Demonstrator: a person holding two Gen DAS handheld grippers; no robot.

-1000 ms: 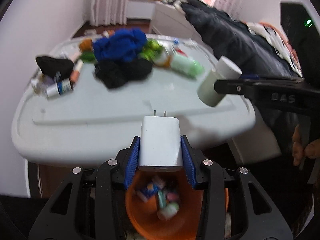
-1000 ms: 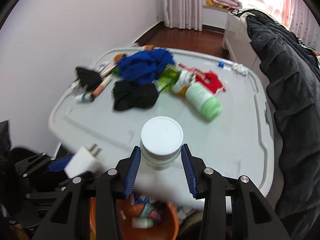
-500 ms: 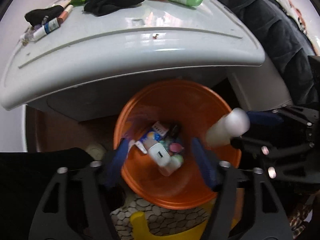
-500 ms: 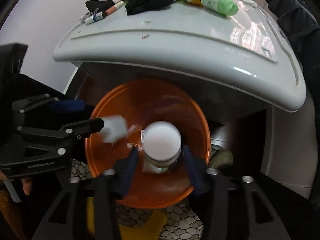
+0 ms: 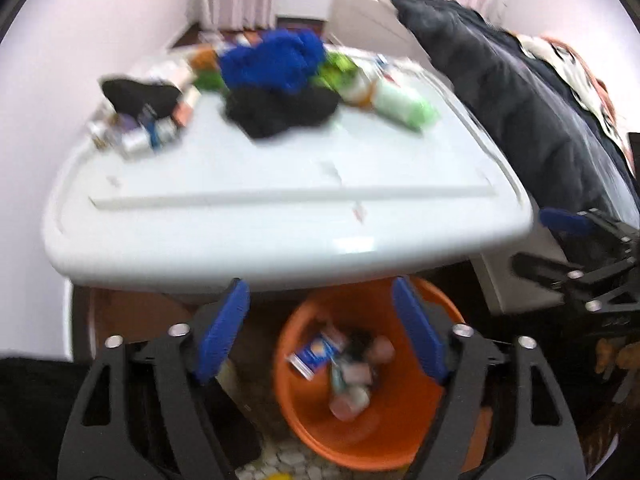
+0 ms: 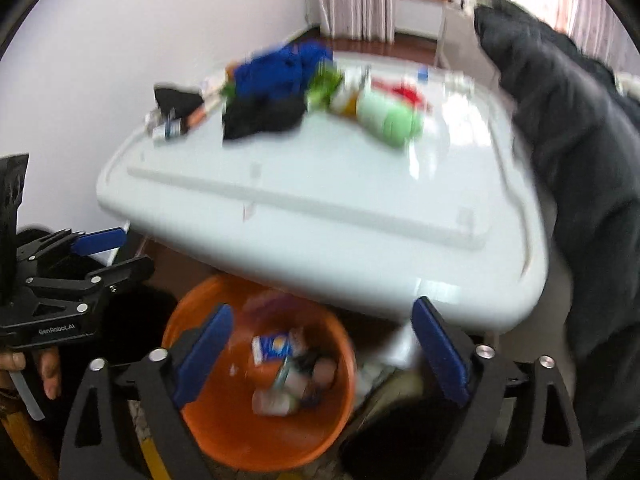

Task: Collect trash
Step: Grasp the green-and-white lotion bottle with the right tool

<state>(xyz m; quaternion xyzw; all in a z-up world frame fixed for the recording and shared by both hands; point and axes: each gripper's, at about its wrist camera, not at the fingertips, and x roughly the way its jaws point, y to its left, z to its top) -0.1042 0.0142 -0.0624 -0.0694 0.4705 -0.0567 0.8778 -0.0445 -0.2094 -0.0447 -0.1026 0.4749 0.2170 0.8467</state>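
Both claws hang over the orange bin (image 5: 360, 432), the left claw (image 5: 322, 336) and the right claw (image 6: 322, 354) each with jaws wide apart and nothing between them. The next step, I judge, is a reach back to the white tabletop (image 5: 280, 216); it goes best with jaws kept open and one loose piece squared up at a time.

Remaining trash sits at the far end:
- one green-capped bottle (image 6: 386, 118)
- one blue cloth (image 5: 276, 60)
- one black cloth (image 5: 280, 110)
- several small tubes (image 5: 136, 136), too blurred to count
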